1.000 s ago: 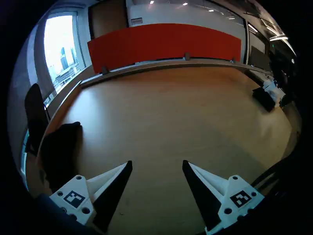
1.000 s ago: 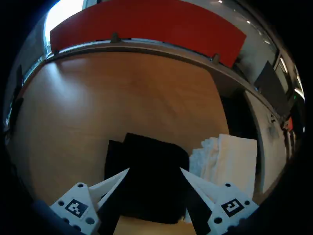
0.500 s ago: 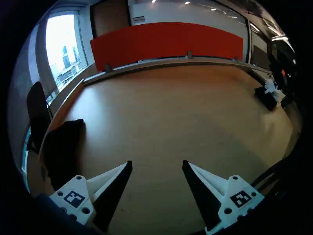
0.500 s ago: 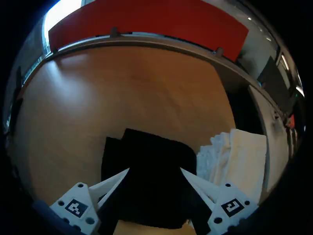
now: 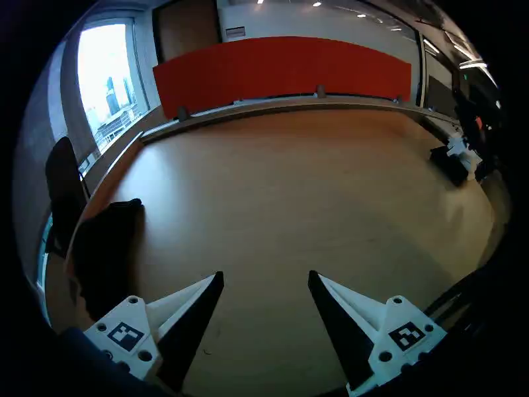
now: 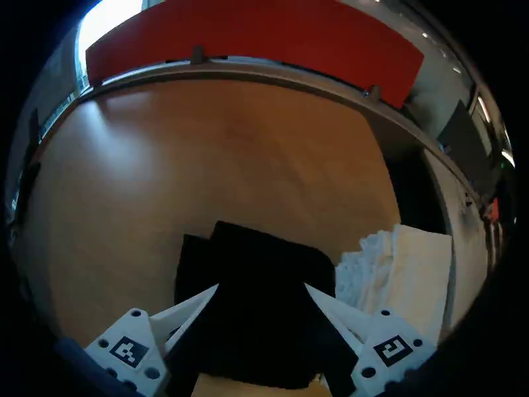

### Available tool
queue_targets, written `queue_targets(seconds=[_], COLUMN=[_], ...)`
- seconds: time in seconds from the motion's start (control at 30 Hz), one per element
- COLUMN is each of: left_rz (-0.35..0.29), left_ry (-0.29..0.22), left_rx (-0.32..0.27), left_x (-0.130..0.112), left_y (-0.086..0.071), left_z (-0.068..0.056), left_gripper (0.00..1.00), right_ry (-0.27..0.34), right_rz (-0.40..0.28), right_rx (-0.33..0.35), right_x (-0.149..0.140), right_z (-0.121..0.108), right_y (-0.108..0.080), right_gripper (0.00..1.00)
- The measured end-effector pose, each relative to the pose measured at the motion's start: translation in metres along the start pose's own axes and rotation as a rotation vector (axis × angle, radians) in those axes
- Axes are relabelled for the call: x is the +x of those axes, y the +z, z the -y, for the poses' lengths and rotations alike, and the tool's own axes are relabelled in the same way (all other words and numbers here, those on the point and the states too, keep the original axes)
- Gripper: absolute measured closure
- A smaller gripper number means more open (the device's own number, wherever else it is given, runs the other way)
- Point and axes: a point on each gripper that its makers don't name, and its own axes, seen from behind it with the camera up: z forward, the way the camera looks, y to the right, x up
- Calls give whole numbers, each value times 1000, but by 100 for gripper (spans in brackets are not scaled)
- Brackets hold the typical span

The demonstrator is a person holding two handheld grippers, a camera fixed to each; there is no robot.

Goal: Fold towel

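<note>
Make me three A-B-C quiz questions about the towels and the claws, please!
1. In the right gripper view, where is the white towel next to the black towel? A on its left B on its right C on top
2. What colour is the panel behind the table? A red B green C yellow
3. The left claw is: A open, empty B shut on a towel C shut on a cup
Answers: 1 B, white folds sit right of the black. 2 A, it shows bright red. 3 A, it gapes over bare wood.
</note>
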Motion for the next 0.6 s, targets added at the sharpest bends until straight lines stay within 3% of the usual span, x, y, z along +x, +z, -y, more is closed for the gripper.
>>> queue_targets(seconds=[0.6], left_rz=[-23], left_ry=[-7], left_rx=[-6], left_x=[6], left_y=[0], left_z=[3], left_gripper=[5], right_ry=[0], right_rz=[-36], right_rx=[5], right_x=[8], right_z=[13], right_y=[-16], right_gripper=[21])
